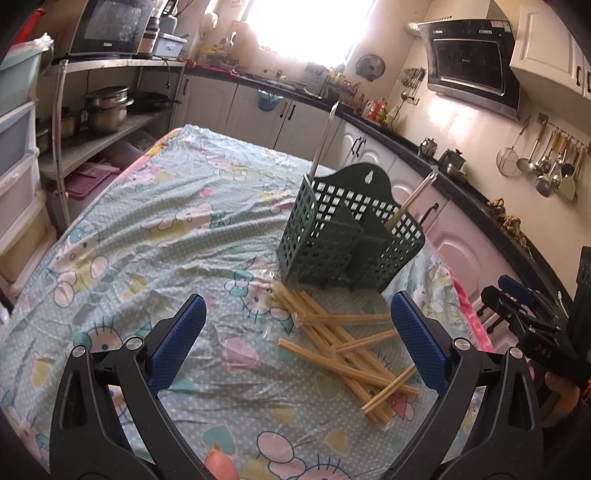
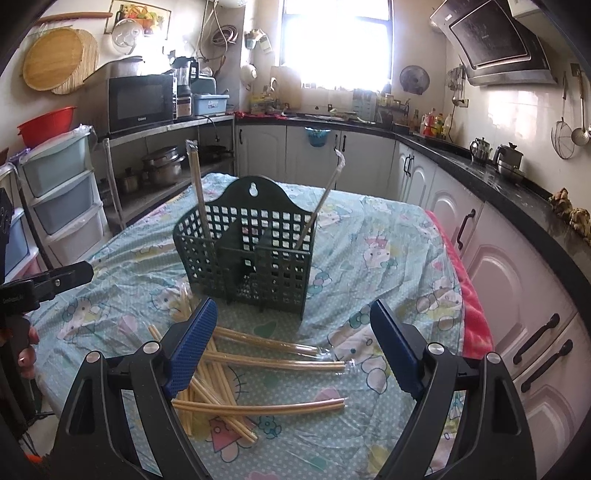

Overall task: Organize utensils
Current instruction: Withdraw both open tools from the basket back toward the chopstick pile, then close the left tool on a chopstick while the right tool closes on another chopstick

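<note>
A bright window (image 2: 336, 44) shines far ahead of the claw. White cupboards (image 2: 454, 206) with a black counter (image 2: 517, 192) run along its right.

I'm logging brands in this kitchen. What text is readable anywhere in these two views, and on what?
"Galanz", only roughly legible: microwave.
Lettering on the other claw's black body: blurred.
Range hood badge and stickers: too small.
Blue bin label: unreadable.
Sauce bottles: unreadable.
</note>
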The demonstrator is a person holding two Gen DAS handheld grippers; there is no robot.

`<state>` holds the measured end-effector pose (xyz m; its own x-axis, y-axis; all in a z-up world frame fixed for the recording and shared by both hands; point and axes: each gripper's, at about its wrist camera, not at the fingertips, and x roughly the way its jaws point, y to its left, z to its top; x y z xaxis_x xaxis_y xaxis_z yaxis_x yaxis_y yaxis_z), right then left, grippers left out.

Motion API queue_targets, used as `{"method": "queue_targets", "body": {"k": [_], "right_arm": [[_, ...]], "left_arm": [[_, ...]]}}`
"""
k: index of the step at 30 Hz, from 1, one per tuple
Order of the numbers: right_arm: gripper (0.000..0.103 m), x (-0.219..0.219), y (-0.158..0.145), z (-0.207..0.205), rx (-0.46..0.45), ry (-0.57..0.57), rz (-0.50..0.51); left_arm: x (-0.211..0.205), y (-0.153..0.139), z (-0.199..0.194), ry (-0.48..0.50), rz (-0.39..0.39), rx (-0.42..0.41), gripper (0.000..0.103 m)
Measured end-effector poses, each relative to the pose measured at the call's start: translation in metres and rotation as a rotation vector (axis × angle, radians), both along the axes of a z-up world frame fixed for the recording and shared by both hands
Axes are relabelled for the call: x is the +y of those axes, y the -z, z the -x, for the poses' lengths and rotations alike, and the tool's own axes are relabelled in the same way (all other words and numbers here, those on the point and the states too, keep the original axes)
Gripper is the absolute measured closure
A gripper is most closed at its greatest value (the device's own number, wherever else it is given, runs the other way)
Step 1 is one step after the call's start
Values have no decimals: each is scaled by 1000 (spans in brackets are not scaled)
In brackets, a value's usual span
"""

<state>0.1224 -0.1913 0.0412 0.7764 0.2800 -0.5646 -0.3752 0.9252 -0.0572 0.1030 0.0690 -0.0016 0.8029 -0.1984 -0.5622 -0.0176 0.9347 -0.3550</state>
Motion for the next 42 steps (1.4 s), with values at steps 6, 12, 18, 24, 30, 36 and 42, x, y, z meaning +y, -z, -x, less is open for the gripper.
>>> {"method": "queue_targets", "body": {"k": [6,12,18,24,30,36,42], "right_arm": [[21,-6,12,-7,24,14,6],[21,-13,25,-14,54,30,20],[21,-22,39,-23,81,50,35],[21,-35,57,-35,133,69,33],[35,-40,77,-55,198,69,31],[49,-42,92,-72,248,75,29],[57,-45,100,-82,274,86,23]], "left_arm": [[-3,14,-4,13,3,36,11],[-8,30,-10,34,13,78,11],[-12,44,-17,58,35,114,11],[-9,54,-24,57,94,145,11],[-6,64,-33,72,143,174,18],[-4,72,-41,68,167,205,29],[-1,77,-48,57,177,217,36]]}}
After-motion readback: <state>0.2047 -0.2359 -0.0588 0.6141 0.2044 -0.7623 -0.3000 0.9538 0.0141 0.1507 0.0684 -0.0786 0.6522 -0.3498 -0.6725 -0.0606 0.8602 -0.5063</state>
